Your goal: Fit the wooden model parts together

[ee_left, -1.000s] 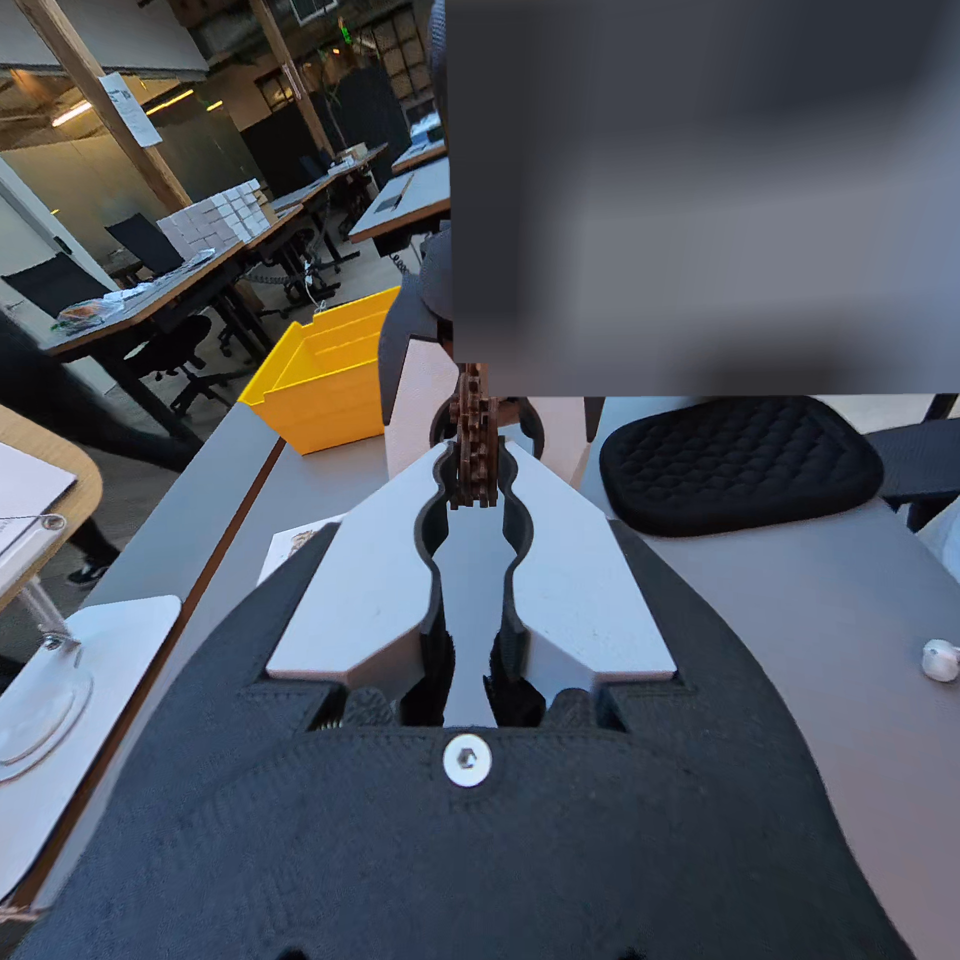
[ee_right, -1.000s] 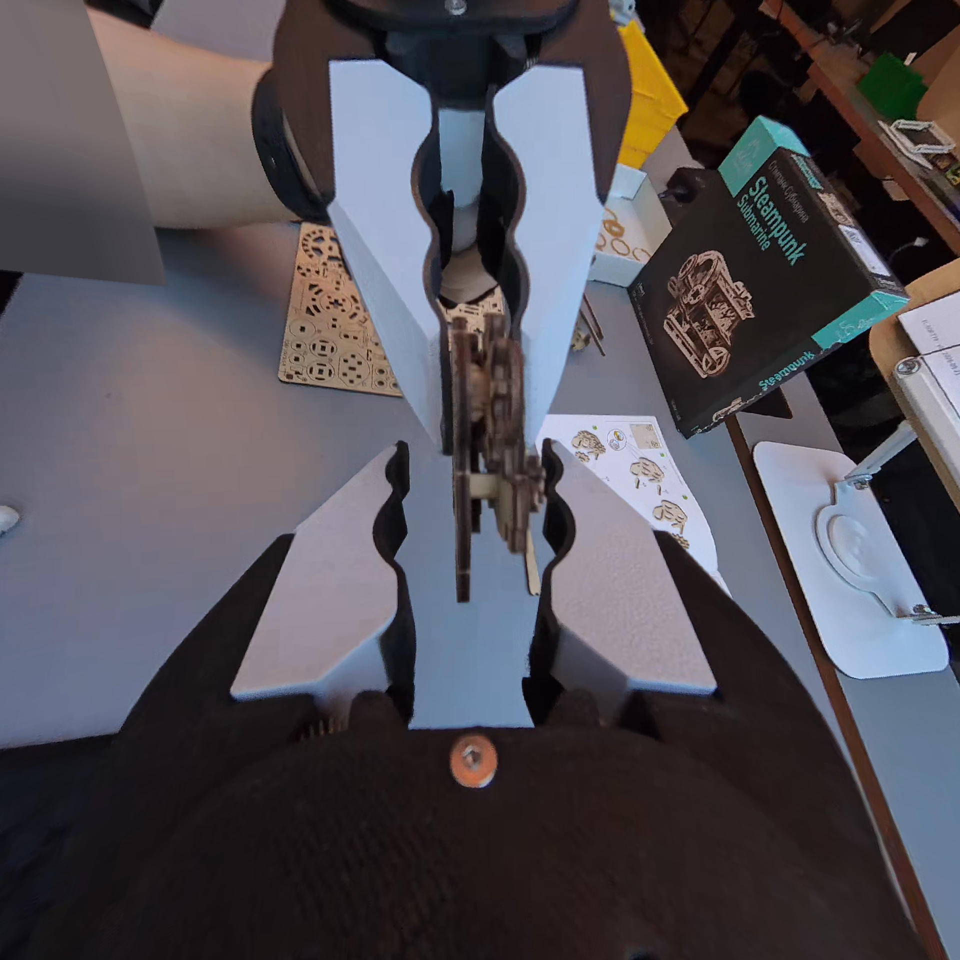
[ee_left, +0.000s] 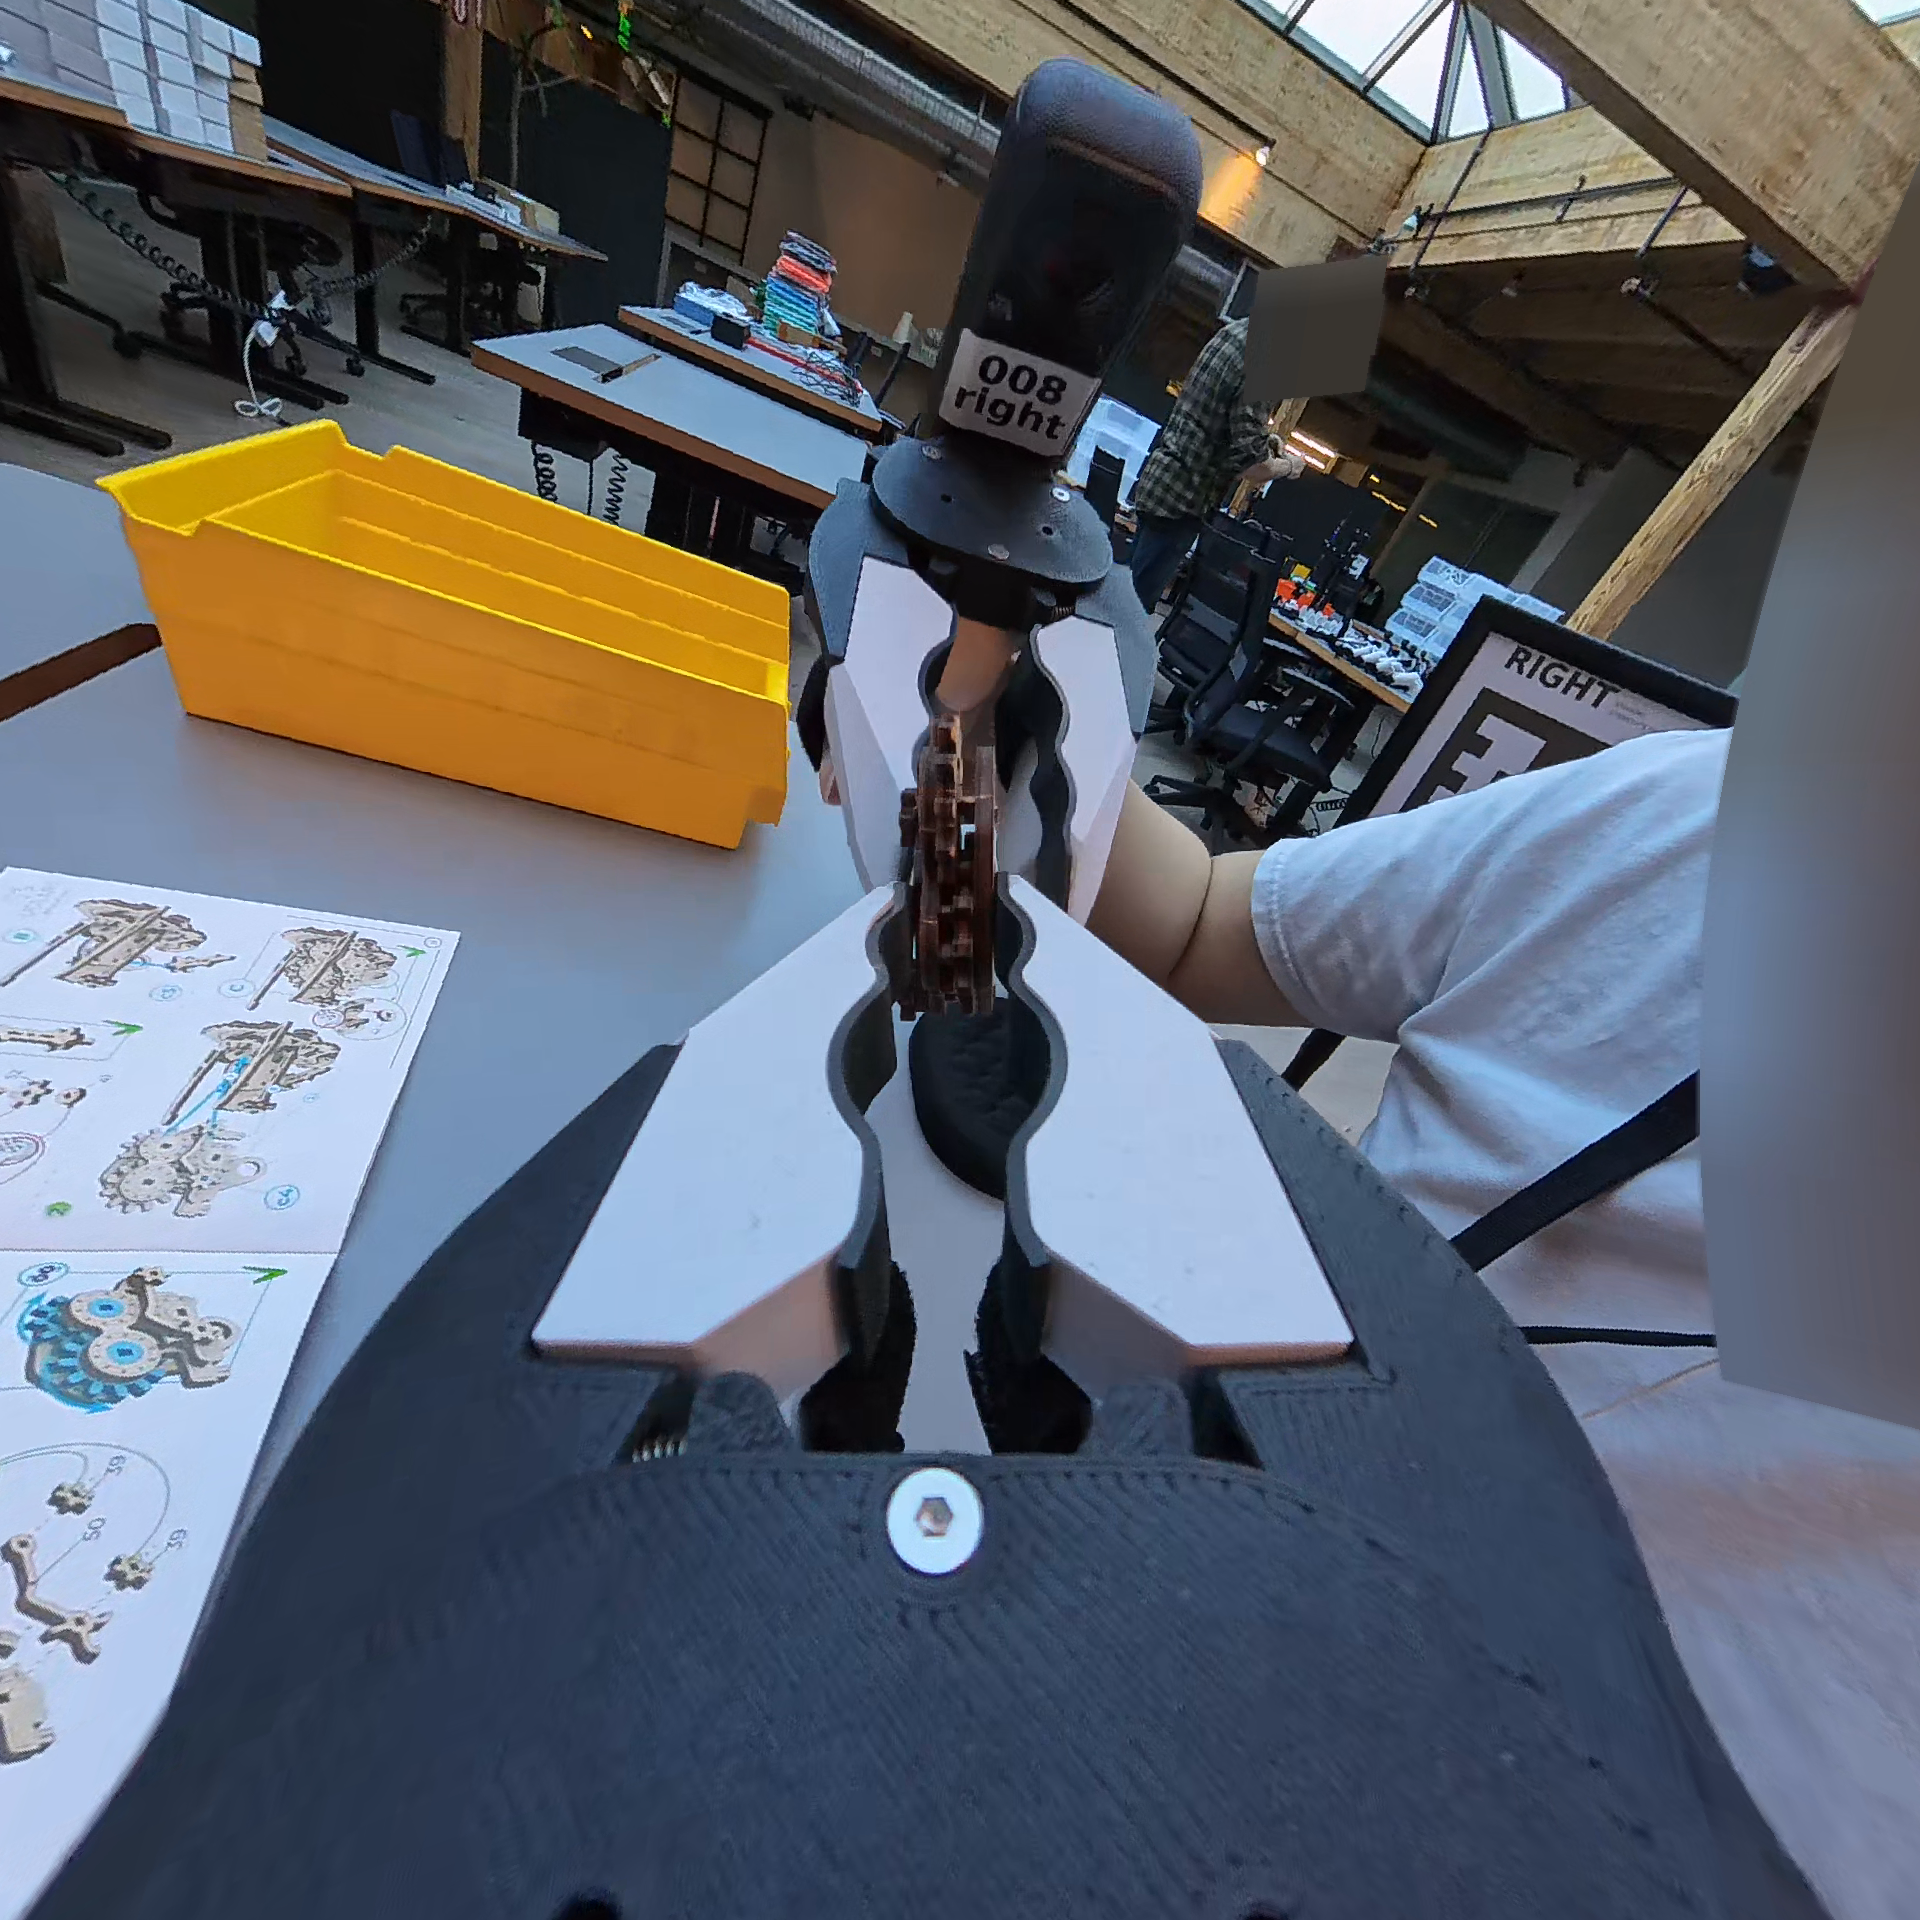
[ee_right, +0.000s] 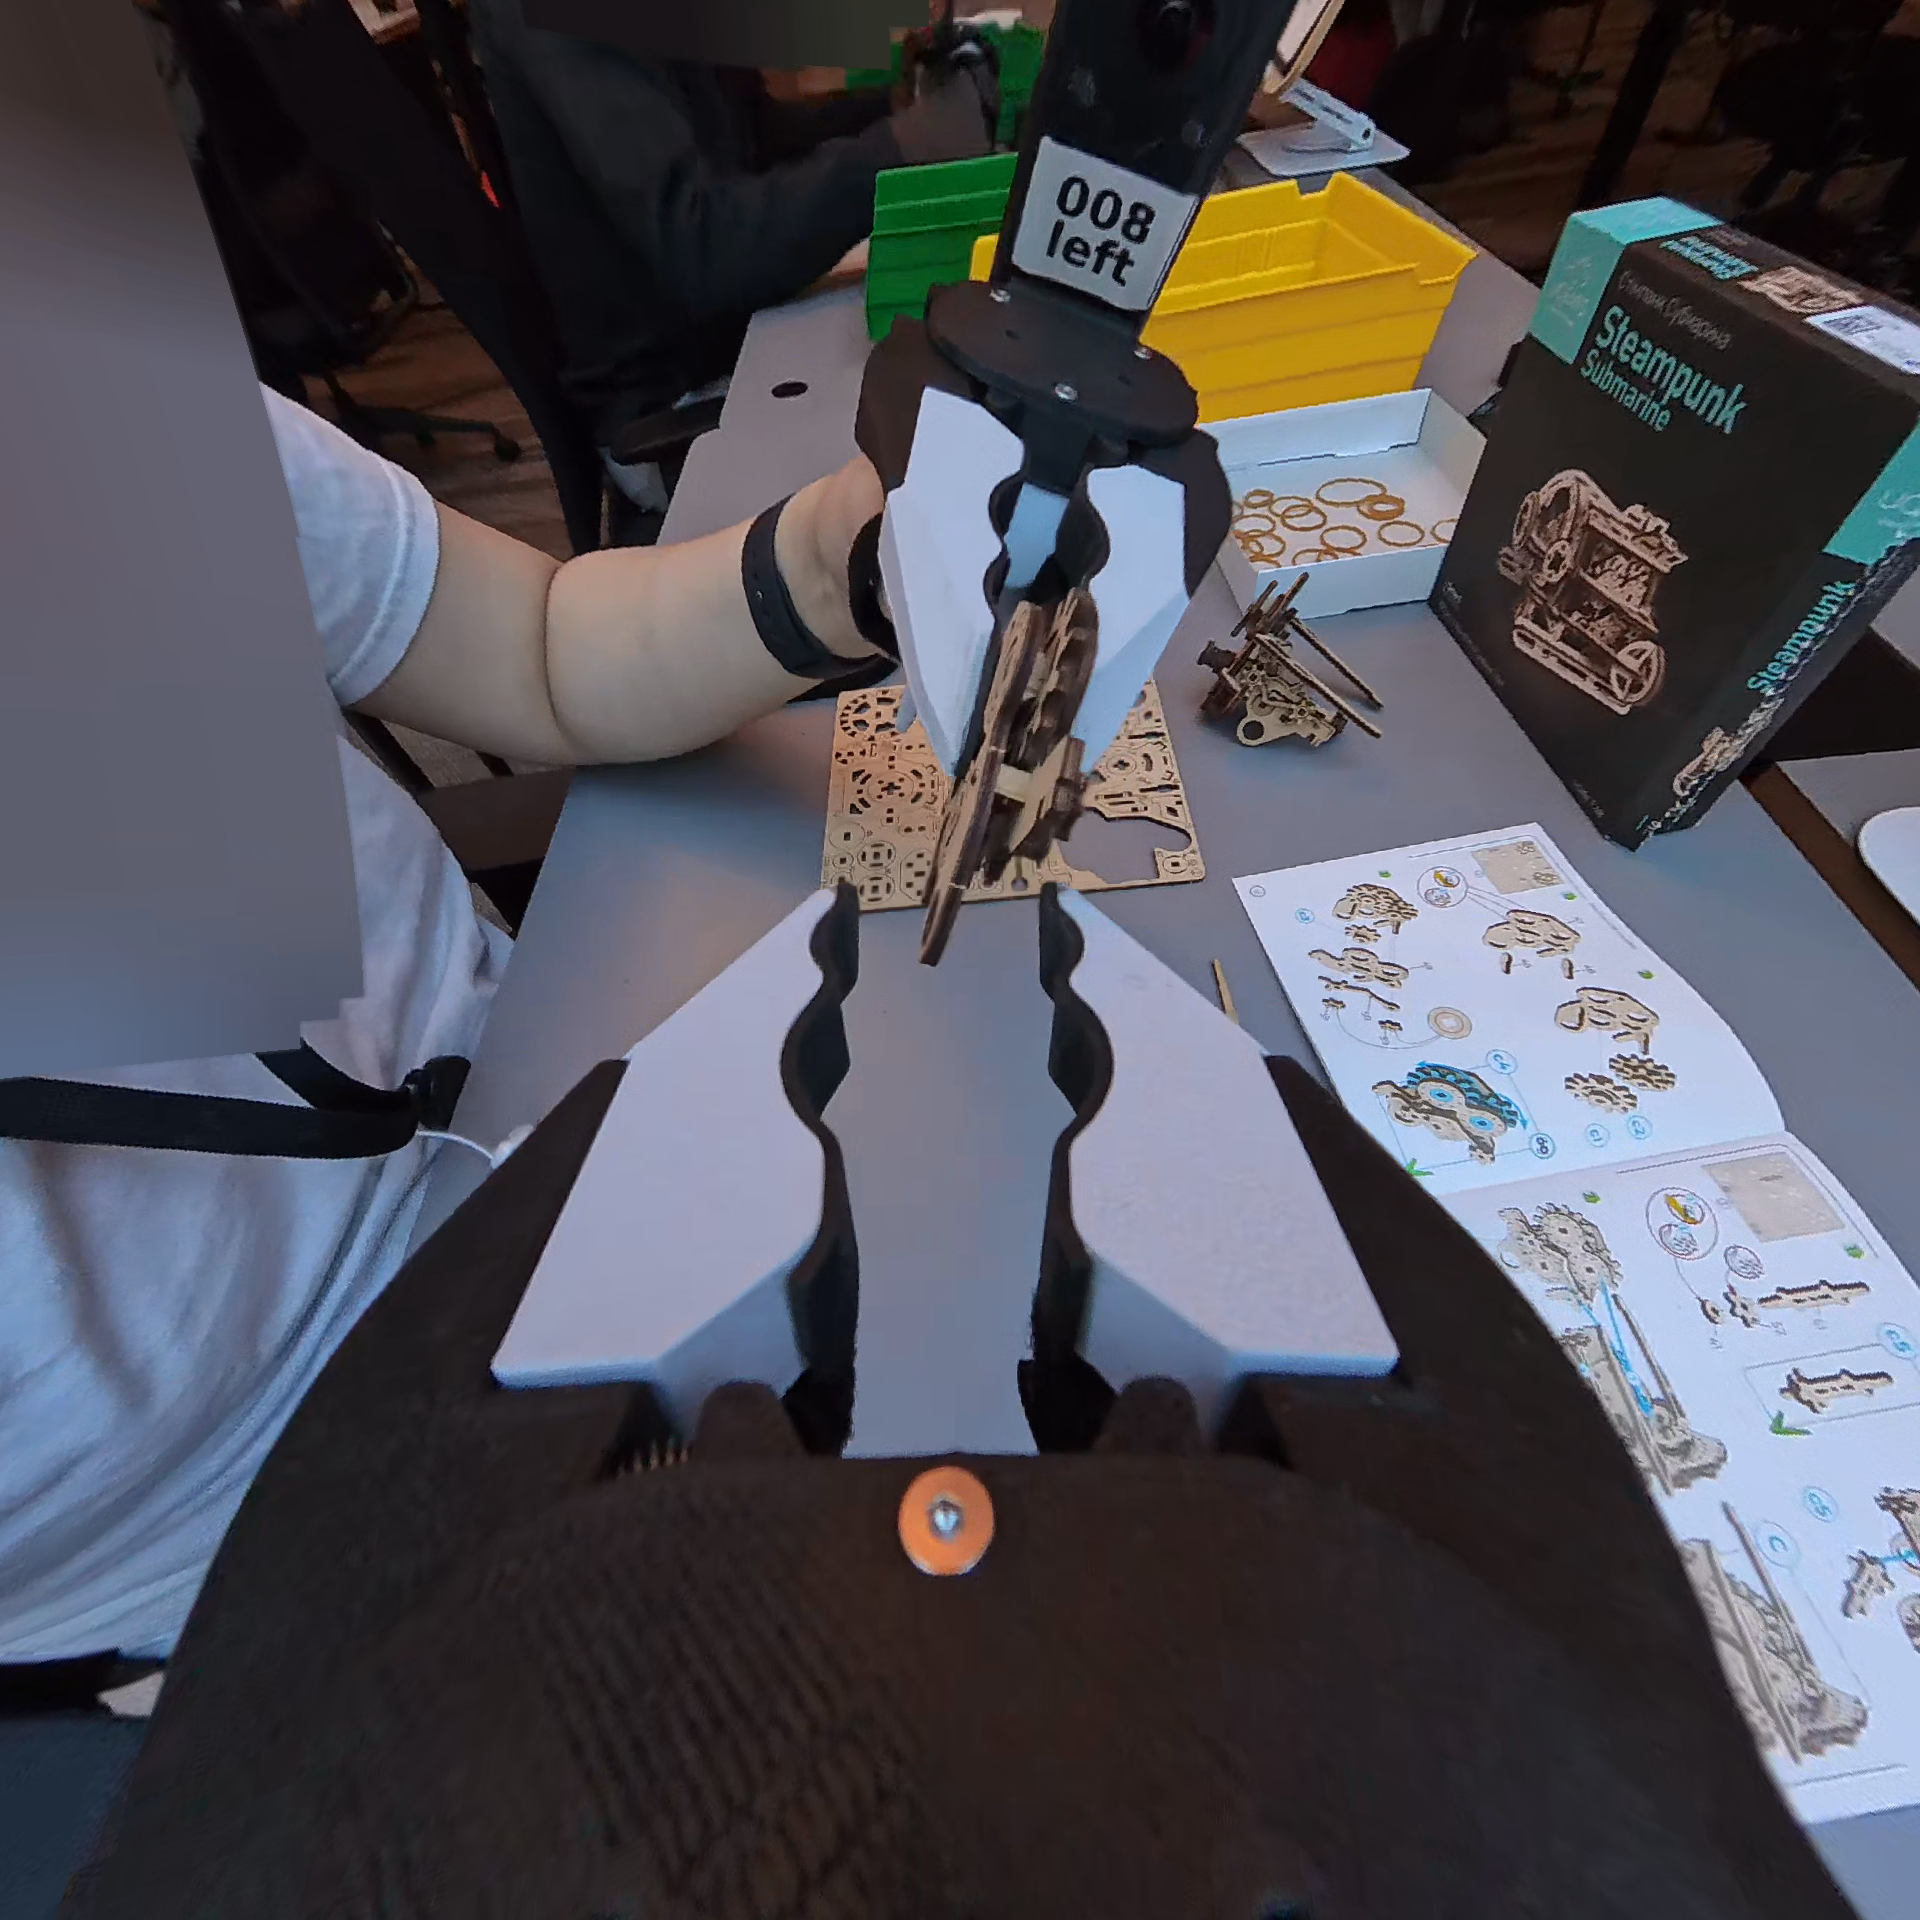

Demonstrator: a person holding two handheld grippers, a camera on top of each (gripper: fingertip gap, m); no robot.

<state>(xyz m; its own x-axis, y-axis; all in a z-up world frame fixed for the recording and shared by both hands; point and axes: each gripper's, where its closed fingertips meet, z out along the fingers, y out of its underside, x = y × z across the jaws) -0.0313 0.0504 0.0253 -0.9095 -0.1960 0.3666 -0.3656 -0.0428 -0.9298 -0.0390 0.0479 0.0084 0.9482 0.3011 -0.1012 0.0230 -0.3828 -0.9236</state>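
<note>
- Left wrist view shows the left hand-held gripper point(ee_left: 945, 925) pinching the wooden gear assembly point(ee_left: 948, 914) between its two white fingertips, well above the grey desk point(ee_left: 582, 914).
- The right hand-held gripper point(ee_left: 977, 831) faces it from beyond the wooden gear assembly; in this view its fingers flank the far part of the assembly, and whether they touch it cannot be told here.
- Right wrist view shows the right hand-held gripper point(ee_right: 945, 914) with its fingers spread apart, the lower edge of the wooden gear assembly point(ee_right: 1008, 748) hanging in the gap between the tips, touching neither.
- In that view the left hand-held gripper point(ee_right: 997, 727) comes down from above and clamps the upper part of the wooden gear assembly, which sits tilted.
- On the desk point(ee_right: 675, 883) right behind the wooden gear assembly lies a laser-cut plywood parts sheet point(ee_right: 1132, 831).
- To the right of the wooden gear assembly sit a small dark wooden sub-assembly point(ee_right: 1273, 686), a white tray of rubber bands point(ee_right: 1340, 499) and a dark model kit box point(ee_right: 1704, 520) standing upright.
- An instruction sheet point(ee_right: 1538, 1091) lies flat, right of the wooden gear assembly and nearer the camera.
- A yellow bin point(ee_left: 457, 623) stands to the left of the wooden gear assembly in the left wrist view.
</note>
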